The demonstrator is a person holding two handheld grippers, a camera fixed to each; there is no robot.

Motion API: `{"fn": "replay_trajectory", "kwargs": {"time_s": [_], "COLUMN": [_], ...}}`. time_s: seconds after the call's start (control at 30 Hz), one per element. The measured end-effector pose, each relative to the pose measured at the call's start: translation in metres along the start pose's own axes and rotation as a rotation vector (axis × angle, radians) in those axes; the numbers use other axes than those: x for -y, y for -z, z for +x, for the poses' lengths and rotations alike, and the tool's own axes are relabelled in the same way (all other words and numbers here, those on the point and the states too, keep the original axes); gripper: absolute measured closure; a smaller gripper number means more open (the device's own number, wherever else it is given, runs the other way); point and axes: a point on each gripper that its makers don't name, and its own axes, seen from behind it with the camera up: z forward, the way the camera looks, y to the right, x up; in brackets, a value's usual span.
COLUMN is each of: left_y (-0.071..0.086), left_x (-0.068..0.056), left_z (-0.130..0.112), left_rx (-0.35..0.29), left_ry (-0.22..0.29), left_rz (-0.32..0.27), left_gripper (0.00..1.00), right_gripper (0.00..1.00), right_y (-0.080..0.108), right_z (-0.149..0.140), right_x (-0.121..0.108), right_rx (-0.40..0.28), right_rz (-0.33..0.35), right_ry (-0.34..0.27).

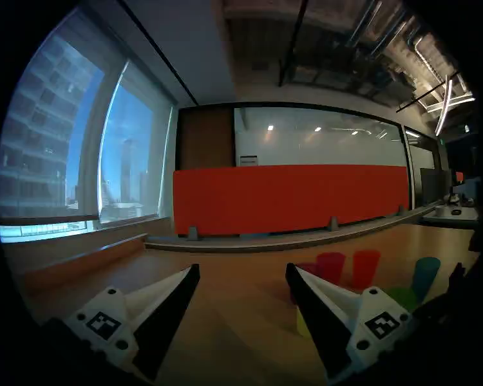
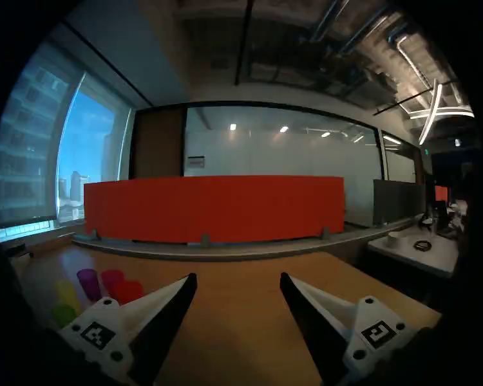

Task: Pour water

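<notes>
1. A group of coloured plastic cups stands upright on the wooden table (image 1: 241, 321). In the left gripper view they sit ahead of the left gripper (image 1: 241, 269) and off to its right. A crimson cup (image 1: 330, 267) and an orange cup (image 1: 365, 267) stand side by side farthest out, and a teal cup (image 1: 426, 276) is farther right.
2. A green cup (image 1: 402, 297) stands nearer, just past that gripper's right-hand finger. A yellow cup (image 1: 301, 325) is partly hidden behind the same finger.
3. In the right gripper view the group lies ahead and to the left of the right gripper (image 2: 237, 278), beyond its left-hand finger. A purple cup (image 2: 88, 283) is there with two reddish cups close beside it, and the yellow and green ones sit at the outer left.
4. The left gripper's fingers are spread wide with bare tabletop in the gap, touching no cup.
5. The right gripper's fingers are likewise spread apart and hold nothing.
6. Straight ahead of both grippers, an orange partition (image 1: 286, 198) stands along the table's far edge, with a glass wall (image 1: 319, 138) behind it.
7. Tall windows (image 1: 122, 161) run along the left.
8. To the right of the right gripper is a pale side desk (image 2: 415, 248) with small items on it.
</notes>
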Motion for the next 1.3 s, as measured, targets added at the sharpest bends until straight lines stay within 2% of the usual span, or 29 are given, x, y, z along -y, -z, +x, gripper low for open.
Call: {"fn": "replay_trajectory", "kwargs": {"time_s": [1.1,1.3], "left_y": [-0.006,-0.006], "left_x": [0.004,0.000], "left_z": [-0.020,-0.028], "left_rx": [0.028,0.045], "left_ry": [0.034,0.032], "left_rz": [-0.003,-0.014], "left_gripper": [0.00,0.01], "right_gripper": [0.00,0.00], "right_y": [0.006,0.006], "right_z": [0.008,0.008], "right_x": [-0.006,-0.005], "right_rx": [-0.005,-0.004], "right_rz": [-0.018,-0.016], "right_ry": [0.004,0.006]}}
